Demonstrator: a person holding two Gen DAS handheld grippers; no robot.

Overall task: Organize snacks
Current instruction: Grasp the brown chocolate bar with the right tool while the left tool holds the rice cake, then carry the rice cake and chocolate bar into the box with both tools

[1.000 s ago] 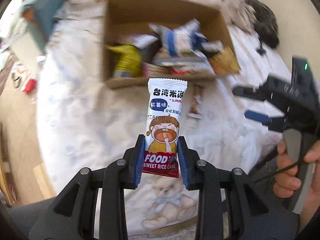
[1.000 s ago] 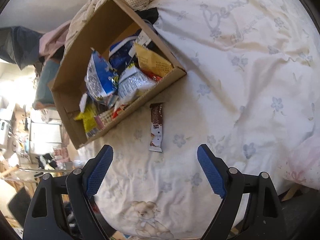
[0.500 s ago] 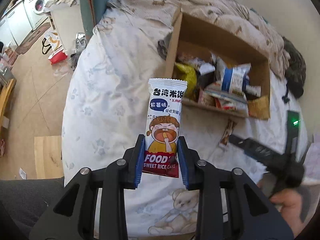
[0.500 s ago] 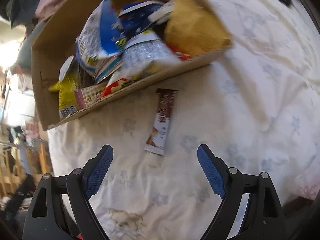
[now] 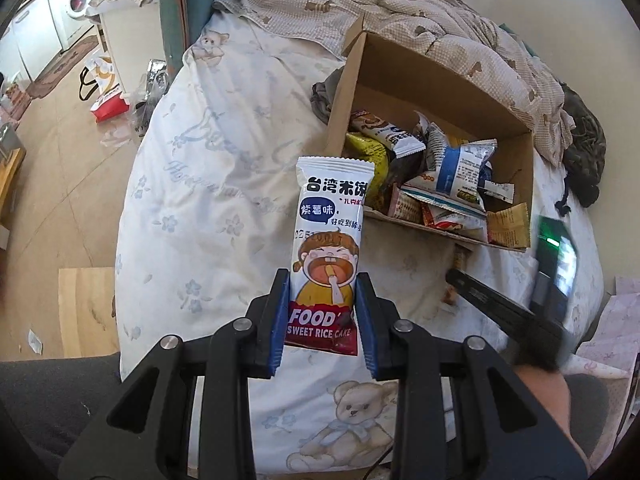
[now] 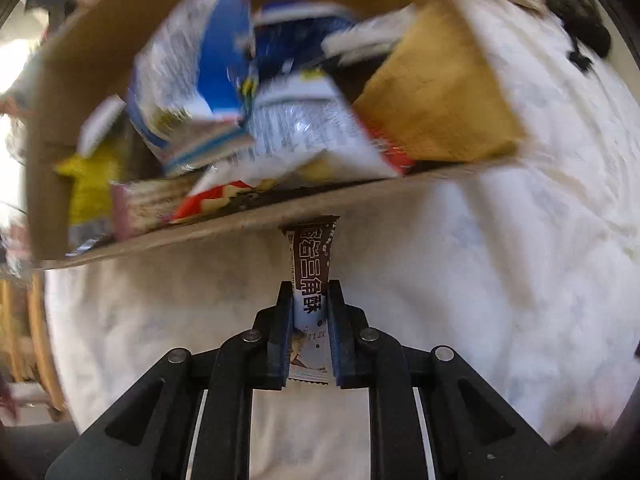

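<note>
My left gripper (image 5: pixel 322 316) is shut on a white sweet rice cake packet (image 5: pixel 330 240) with a cartoon child, held upright above the bed. A cardboard box (image 5: pixel 436 76) full of several snack packets lies on the bed ahead and to the right. My right gripper (image 6: pixel 310 322) is shut on a thin brown snack bar (image 6: pixel 312 264) that lies on the sheet just in front of the box's near wall (image 6: pixel 224 228). In the left wrist view the right gripper (image 5: pixel 504 308) shows blurred at the right, low by the box.
A white flowered sheet (image 5: pixel 224 184) covers the bed. A beige checked quilt (image 5: pixel 360 4) is bunched behind the box. A dark garment (image 5: pixel 584 148) lies at the far right. The floor (image 5: pixel 52 184) at the left holds bags and a washing machine (image 5: pixel 74 4).
My right gripper moved down to the brown bar and closed on it. My left gripper kept its packet and swung back, so the box now sits to the right.
</note>
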